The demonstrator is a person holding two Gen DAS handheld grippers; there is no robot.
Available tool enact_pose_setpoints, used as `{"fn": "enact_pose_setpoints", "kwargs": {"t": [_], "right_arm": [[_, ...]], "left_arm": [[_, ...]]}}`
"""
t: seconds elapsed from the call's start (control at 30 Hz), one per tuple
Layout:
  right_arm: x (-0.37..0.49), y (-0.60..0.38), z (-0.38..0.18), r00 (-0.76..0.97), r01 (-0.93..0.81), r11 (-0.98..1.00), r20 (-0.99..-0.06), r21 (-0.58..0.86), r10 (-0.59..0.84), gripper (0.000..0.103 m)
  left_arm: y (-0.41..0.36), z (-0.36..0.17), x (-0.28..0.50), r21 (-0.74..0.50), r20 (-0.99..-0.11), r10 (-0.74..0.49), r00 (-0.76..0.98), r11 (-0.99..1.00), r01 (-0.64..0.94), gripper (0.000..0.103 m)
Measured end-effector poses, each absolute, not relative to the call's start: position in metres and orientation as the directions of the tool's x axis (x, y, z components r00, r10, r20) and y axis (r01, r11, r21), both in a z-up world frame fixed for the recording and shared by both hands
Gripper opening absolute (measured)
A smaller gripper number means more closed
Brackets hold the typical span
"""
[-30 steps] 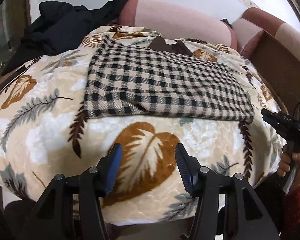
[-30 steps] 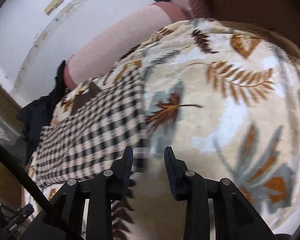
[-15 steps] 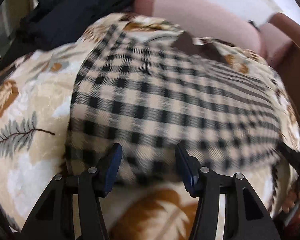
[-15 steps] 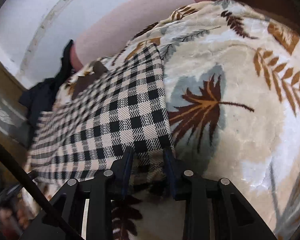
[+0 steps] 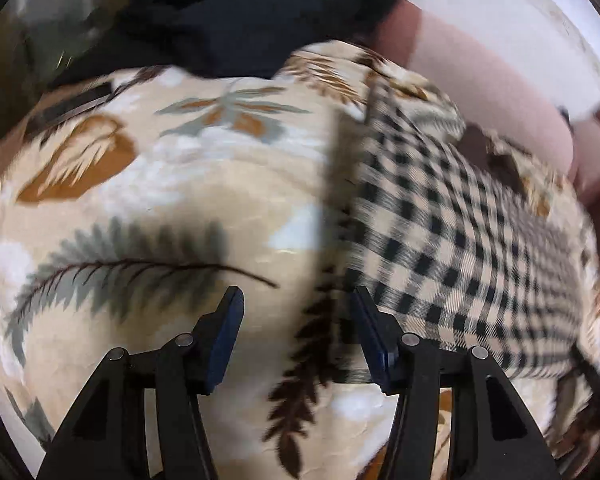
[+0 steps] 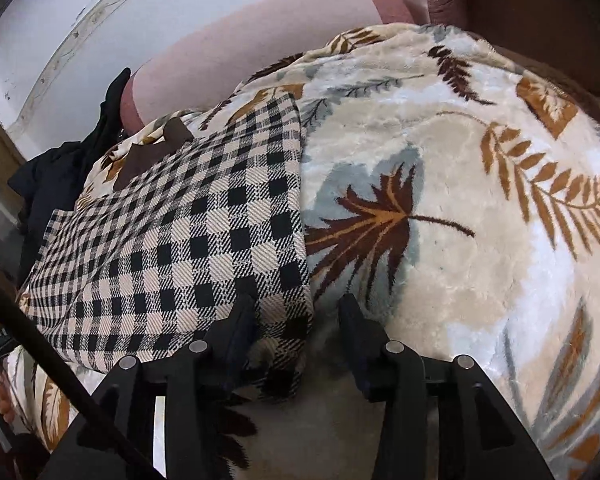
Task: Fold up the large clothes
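A black-and-beige checked garment [image 5: 452, 248] lies folded flat on a cream leaf-print blanket [image 5: 172, 184]. In the left wrist view my left gripper [image 5: 296, 312] is open and low over the blanket at the garment's near left corner, with its right finger at the cloth's edge. In the right wrist view the garment [image 6: 188, 240] fills the left half. My right gripper [image 6: 296, 320] is open, and the garment's near right corner lies between its fingers. The left view is blurred by motion.
The blanket [image 6: 480, 200] covers a pink sofa whose backrest [image 5: 480, 84] runs behind the garment. A heap of black clothes [image 5: 228, 24] lies at the back left. A brown wooden armrest [image 6: 540, 12] borders the right side.
My left gripper has swung left from the garment's front edge to its near left corner. My right gripper has moved forward so the garment's right corner sits between its open fingers.
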State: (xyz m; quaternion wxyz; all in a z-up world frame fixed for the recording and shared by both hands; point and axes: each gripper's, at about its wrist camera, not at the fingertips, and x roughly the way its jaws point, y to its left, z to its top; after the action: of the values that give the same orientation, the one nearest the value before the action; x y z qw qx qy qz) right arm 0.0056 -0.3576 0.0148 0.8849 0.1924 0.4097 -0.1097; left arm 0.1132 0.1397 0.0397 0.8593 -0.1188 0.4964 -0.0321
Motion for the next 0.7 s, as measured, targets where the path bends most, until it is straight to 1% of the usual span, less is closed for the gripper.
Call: {"fn": "enact_pose_setpoints", "kwargs": {"t": [0.1,0.17,0.2,0.23,0.3,0.4,0.47,0.53,0.63,0.7], "right_arm": [[-0.002,-0.345,0.027,0.665,0.354,0.918,-0.738,0.176,-0.115,0.048],[-0.005,-0.339,0.031,0.669,0.353,0.925,-0.73,0.142,-0.143,0.048],[-0.006,-0.339,0.033,0.669,0.356,0.923,-0.73,0.149,-0.14,0.048],[-0.007,-0.34,0.034,0.668,0.361,0.918,-0.732,0.164,-0.132,0.049],[-0.008,-0.353,0.034,0.665,0.39,0.887,-0.742,0.247,-0.085,0.05],[-0.005,-0.375,0.036,0.662,0.427,0.842,-0.749,0.33,-0.042,0.05],[-0.003,-0.389,0.036,0.668,0.432,0.807,-0.744,0.403,0.014,0.052],[-0.007,-0.399,0.031,0.684,0.431,0.772,-0.727,0.468,0.059,0.052],[-0.011,-0.398,0.023,0.683,0.414,0.76,-0.723,0.501,0.105,0.052],[-0.012,-0.392,0.024,0.685,0.383,0.778,-0.719,0.498,0.122,0.052]], "left_arm": [[0.158,0.044,0.109,-0.299,-0.829,-0.206,0.52,0.949,-0.1,0.054],[0.159,0.049,0.104,-0.314,-0.82,-0.225,0.526,0.946,-0.085,0.054],[0.154,0.053,0.1,-0.317,-0.815,-0.236,0.529,0.946,-0.066,0.055],[0.146,0.058,0.095,-0.318,-0.81,-0.252,0.53,0.948,-0.035,0.055],[0.122,0.067,0.084,-0.303,-0.805,-0.28,0.523,0.952,0.043,0.056],[0.067,0.086,0.066,-0.228,-0.802,-0.316,0.507,0.946,0.228,0.057],[0.033,0.094,0.057,-0.193,-0.801,-0.34,0.493,0.926,0.325,0.057],[-0.005,0.092,0.044,-0.189,-0.802,-0.379,0.462,0.894,0.406,0.057],[-0.048,0.083,0.032,-0.211,-0.814,-0.428,0.392,0.848,0.487,0.058],[-0.061,0.079,0.03,-0.206,-0.821,-0.42,0.386,0.85,0.486,0.058]]}}
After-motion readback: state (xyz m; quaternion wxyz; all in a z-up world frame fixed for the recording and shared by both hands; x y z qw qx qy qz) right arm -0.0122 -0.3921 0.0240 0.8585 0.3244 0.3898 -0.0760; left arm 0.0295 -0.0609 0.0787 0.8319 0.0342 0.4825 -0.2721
